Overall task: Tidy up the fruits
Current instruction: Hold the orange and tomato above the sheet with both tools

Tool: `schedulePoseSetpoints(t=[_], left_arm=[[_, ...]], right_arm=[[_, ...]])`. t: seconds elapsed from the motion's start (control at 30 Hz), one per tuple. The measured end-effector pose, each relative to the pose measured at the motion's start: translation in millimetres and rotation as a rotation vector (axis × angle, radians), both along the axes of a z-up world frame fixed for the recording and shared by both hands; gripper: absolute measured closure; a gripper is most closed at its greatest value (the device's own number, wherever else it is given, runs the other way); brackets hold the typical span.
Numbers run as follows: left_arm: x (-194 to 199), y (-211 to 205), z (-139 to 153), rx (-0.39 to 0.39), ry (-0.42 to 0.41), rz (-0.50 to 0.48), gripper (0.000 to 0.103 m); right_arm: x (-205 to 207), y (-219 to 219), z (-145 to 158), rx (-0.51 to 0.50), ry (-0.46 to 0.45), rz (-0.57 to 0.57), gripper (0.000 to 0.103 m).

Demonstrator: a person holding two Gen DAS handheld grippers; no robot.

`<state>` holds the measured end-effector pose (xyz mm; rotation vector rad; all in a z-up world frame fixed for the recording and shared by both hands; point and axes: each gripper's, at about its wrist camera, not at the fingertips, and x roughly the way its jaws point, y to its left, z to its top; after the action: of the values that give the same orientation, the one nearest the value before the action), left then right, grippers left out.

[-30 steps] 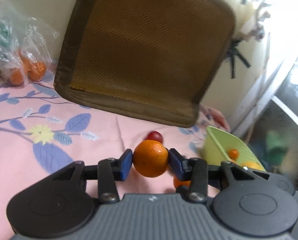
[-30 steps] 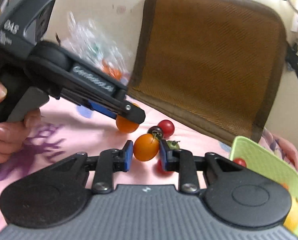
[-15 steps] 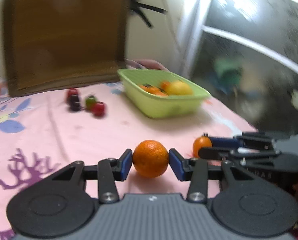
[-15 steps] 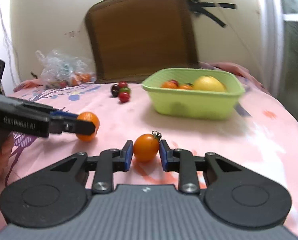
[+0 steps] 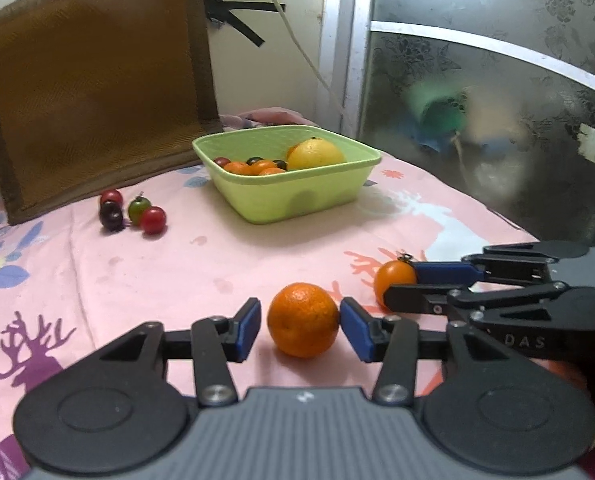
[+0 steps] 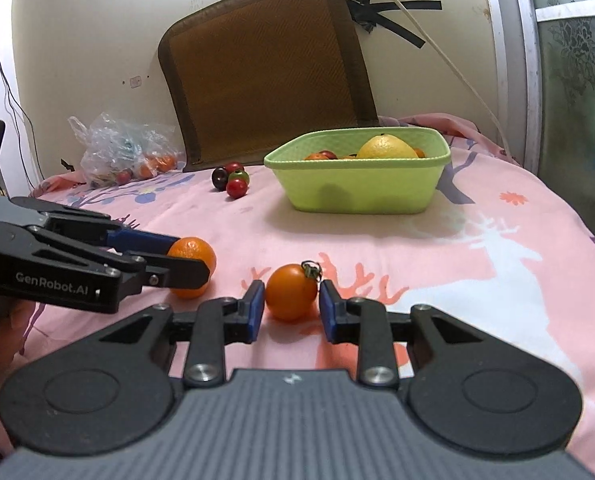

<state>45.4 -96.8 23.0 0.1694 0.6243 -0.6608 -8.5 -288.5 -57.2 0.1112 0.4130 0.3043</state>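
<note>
A round orange (image 5: 302, 326) rests on the pink tablecloth between the blue pads of my left gripper (image 5: 300, 322). The jaws stand slightly open, with a thin gap at the left pad. In the right wrist view the same orange (image 6: 193, 254) sits at the left gripper (image 6: 193, 260) tips. My right gripper (image 6: 292, 304) is shut on an orange tomato (image 6: 291, 298) with a green stem, low at the cloth. The left wrist view shows that tomato (image 5: 393, 285) too. Further back stands a green basin (image 5: 297, 204) of fruit.
A cluster of small red, dark and green tomatoes (image 6: 233, 180) lies left of the basin (image 6: 361, 196). A plastic bag (image 6: 117, 152) of fruit sits at the back left. A brown cushion (image 5: 93, 80) leans on the wall. A frosted glass door (image 5: 497, 100) bounds the right side.
Both grippers came away from the cushion to the front of the table and lowered their fruits to the cloth. The left jaws have widened slightly around the orange.
</note>
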Motion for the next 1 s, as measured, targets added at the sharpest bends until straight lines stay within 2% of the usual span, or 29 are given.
schedulePoseSetpoints(t=[0.13, 0.27, 0.37, 1.0], left_arm=[[0.6, -1.9, 0.6, 0.014, -0.011, 0.037, 0.051], [0.7, -2.3, -1.7, 0.012, 0.011, 0.077, 0.045], [-1.1, -0.9, -3.8, 0.014, 0.02, 0.093, 0.044], [-2.7, 0.4, -10.4, 0.024, 0.039, 0.11, 0.042]], right_arm=[[1.7, -2.0, -1.7, 0.011, 0.007, 0.002, 0.07], [3.8, -6.0, -2.7, 0.024, 0.014, 0.007, 0.068], [2.2, -4.1, -2.3, 0.013, 0.005, 0.001, 0.061], [2.4, -1.4, -3.6, -0.007, 0.007, -0.005, 0.06]])
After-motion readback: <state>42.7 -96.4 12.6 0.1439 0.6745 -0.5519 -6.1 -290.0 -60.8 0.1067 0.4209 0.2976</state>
